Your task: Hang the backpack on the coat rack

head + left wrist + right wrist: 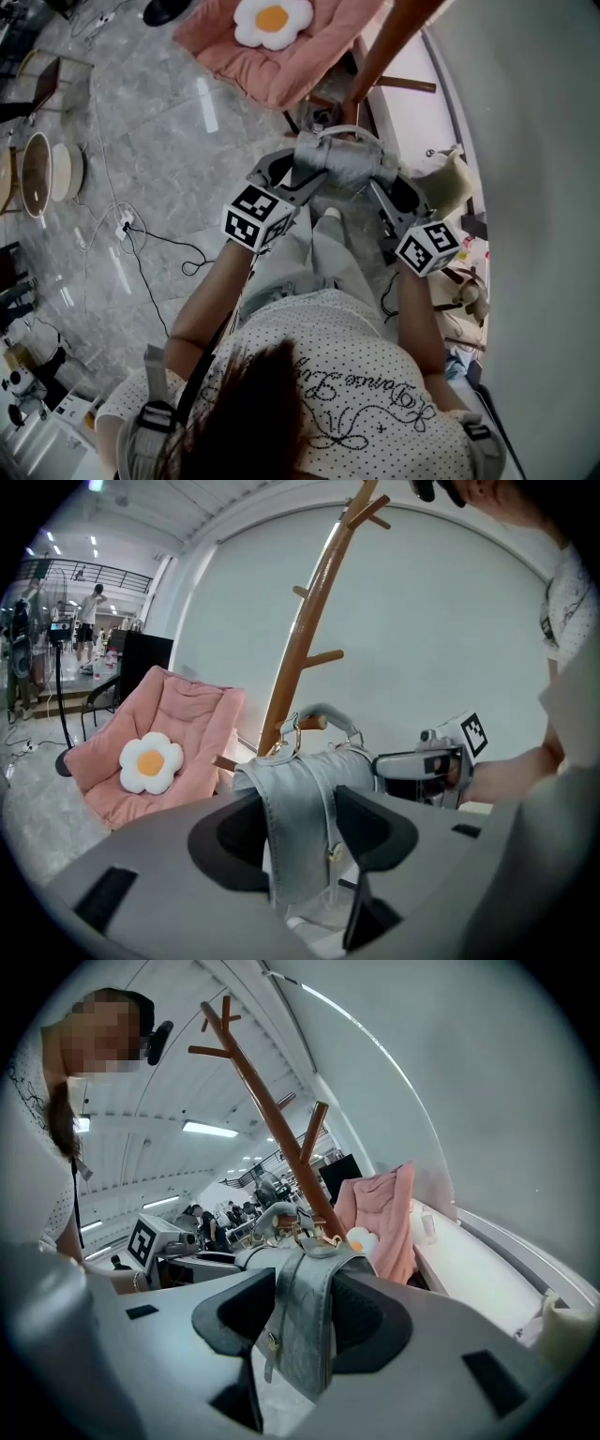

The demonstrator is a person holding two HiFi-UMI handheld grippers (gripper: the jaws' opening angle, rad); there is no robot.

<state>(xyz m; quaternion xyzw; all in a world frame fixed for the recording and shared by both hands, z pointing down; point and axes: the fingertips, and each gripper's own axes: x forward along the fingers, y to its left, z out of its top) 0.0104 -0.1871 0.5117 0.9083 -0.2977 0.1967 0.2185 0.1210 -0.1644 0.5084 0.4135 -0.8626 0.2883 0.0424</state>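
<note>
A pale grey-blue backpack (342, 164) hangs between my two grippers, close against the brown wooden coat rack (389, 47). My left gripper (281, 176) is shut on its left side, where a strap of the backpack (300, 799) fills the gap between the jaws. My right gripper (398, 192) is shut on the other side of the backpack (305, 1326). In the left gripper view the top handle (323, 712) arcs over a short peg low on the coat rack (305, 639). The rack's upper pegs (220, 1040) are bare.
A pink chair (281, 66) with a flower cushion (150, 761) stands just left of the rack. Cables (141, 244) trail over the grey marble floor. Bowls (37, 173) sit at far left. A white wall and low ledge (412, 112) run along the right.
</note>
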